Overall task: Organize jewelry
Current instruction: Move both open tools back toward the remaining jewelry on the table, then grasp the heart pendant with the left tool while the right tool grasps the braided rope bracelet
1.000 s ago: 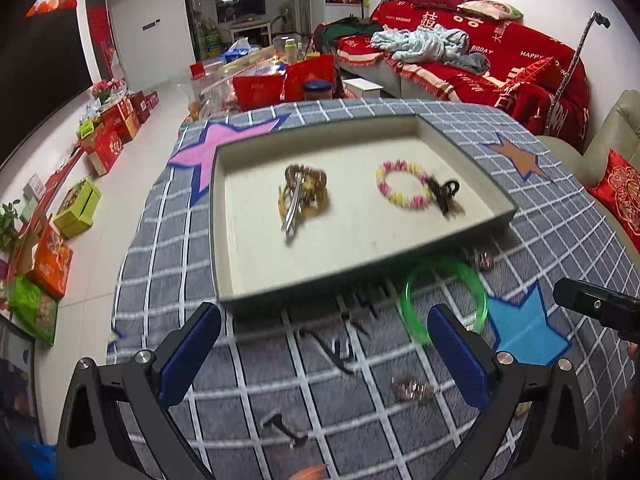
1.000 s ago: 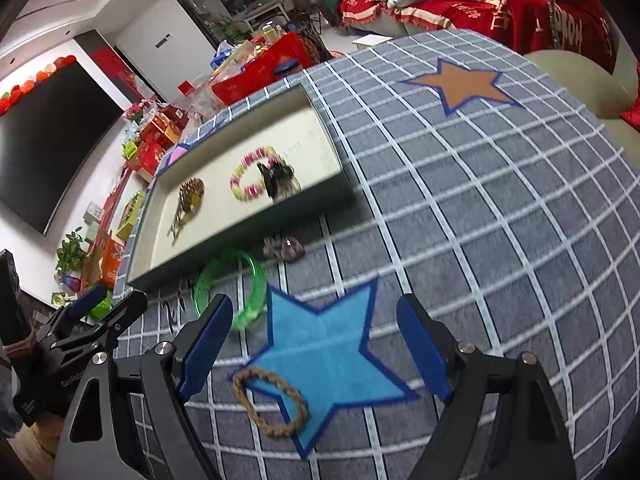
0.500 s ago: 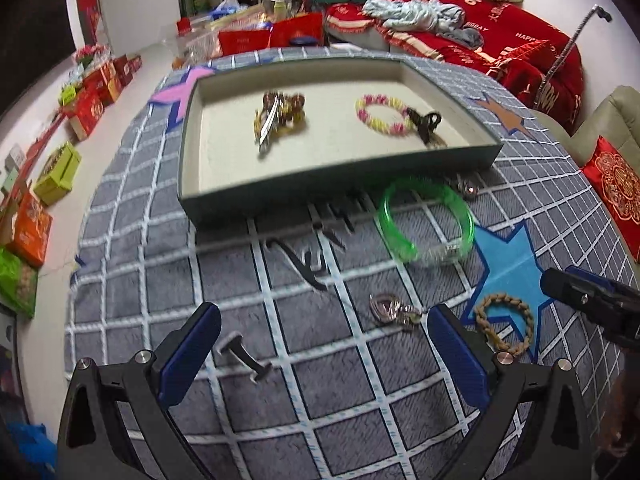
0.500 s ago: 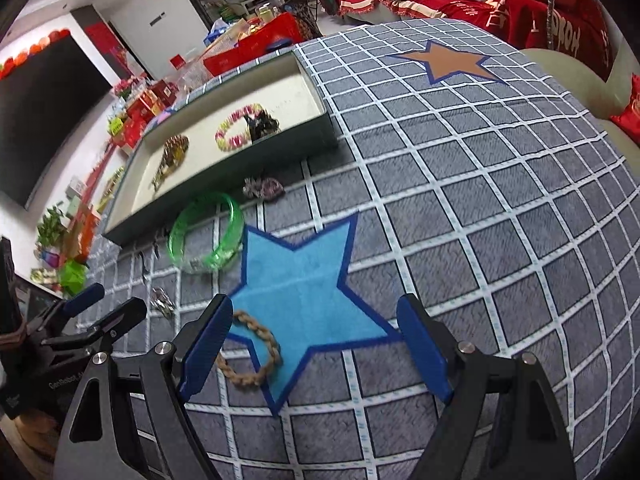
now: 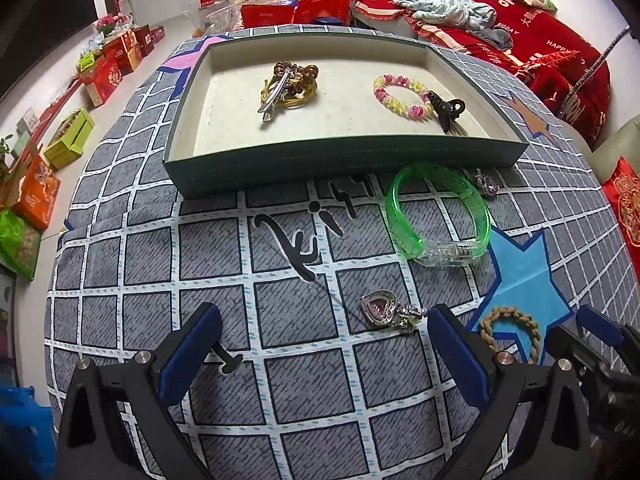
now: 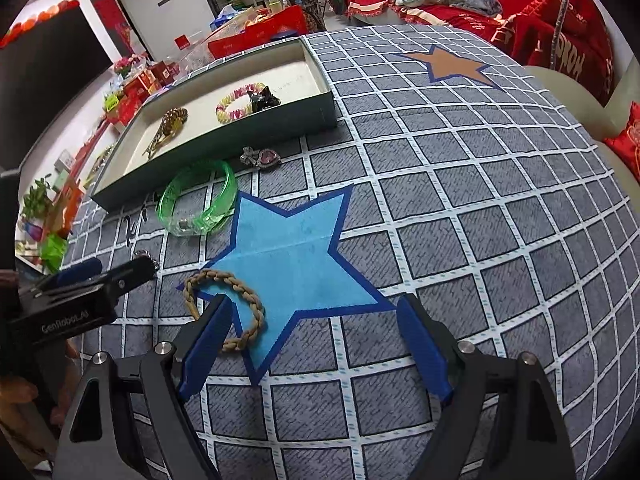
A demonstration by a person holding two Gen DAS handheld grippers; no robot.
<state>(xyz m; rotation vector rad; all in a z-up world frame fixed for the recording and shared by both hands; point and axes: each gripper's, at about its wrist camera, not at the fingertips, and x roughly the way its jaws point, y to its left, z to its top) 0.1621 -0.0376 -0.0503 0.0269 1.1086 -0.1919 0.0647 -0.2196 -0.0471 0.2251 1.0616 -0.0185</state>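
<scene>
I pulled both claws back from tray point(image 5: 344, 168) over last second. Left claw point(image 5: 324, 352) now frames heart pendant point(image 5: 382, 312), out of sight before. Right claw point(image 6: 310, 340) drew back and left; braided bracelet point(image 6: 228, 312) now touches its left fingertip point(image 6: 208, 340).

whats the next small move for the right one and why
Probably shift the right hand-held gripper a little left and down to straddle the braided bracelet. Its jaws are open and empty, and the bracelet lies on the cloth outside the tray, half under the left finger.
</scene>
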